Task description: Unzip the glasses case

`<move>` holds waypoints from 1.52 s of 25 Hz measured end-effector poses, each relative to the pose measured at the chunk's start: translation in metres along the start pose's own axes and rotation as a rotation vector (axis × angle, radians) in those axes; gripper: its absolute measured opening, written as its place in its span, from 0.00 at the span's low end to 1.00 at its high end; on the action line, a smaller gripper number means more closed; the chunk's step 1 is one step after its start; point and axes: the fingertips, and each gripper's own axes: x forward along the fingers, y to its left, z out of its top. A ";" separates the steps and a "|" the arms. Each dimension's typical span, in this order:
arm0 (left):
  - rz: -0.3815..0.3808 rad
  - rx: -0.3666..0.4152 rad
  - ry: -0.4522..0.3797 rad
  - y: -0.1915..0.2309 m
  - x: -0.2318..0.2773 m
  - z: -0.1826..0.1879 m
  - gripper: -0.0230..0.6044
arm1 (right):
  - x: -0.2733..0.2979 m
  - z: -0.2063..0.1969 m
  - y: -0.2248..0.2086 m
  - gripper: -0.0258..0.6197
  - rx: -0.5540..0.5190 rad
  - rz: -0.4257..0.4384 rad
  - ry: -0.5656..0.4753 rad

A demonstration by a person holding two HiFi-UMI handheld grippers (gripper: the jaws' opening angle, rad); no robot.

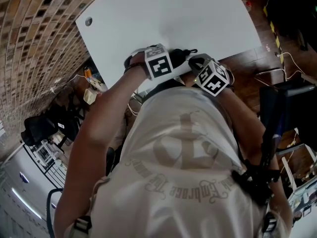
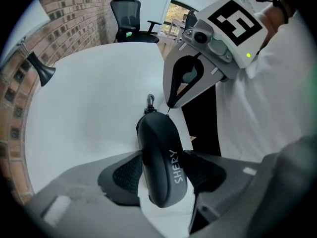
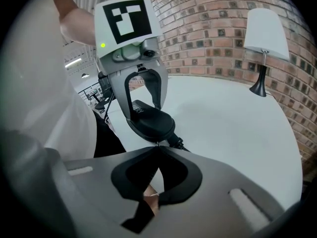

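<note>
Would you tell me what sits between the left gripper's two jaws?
The black glasses case, clamped in the left gripper, as the left gripper view shows.

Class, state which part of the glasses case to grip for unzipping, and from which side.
Grip the glasses case across its middle from above, one pad on each long flank, as the left gripper does: the flanks run parallel there, and the clasp end is free.
</note>
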 end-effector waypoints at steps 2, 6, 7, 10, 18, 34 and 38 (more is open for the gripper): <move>0.004 0.001 0.001 0.000 0.000 0.000 0.47 | 0.000 0.000 -0.002 0.05 -0.015 0.000 0.001; 0.009 0.002 -0.001 -0.002 0.000 0.001 0.47 | -0.002 0.000 -0.005 0.05 -0.049 -0.001 0.007; 0.010 0.002 -0.001 -0.002 0.000 0.001 0.47 | -0.003 0.000 -0.006 0.05 -0.057 -0.002 0.006; -0.006 0.000 -0.006 -0.005 -0.002 0.003 0.47 | -0.004 0.002 -0.011 0.05 -0.070 -0.005 0.002; 0.022 0.003 -0.003 -0.002 0.002 0.004 0.47 | -0.003 0.003 -0.020 0.05 -0.114 0.001 0.000; 0.043 0.006 0.009 -0.004 0.003 0.007 0.48 | 0.002 0.014 -0.034 0.05 -0.220 0.058 0.007; 0.054 0.006 0.019 -0.004 0.004 0.006 0.48 | 0.004 0.017 -0.036 0.05 -0.236 0.082 0.007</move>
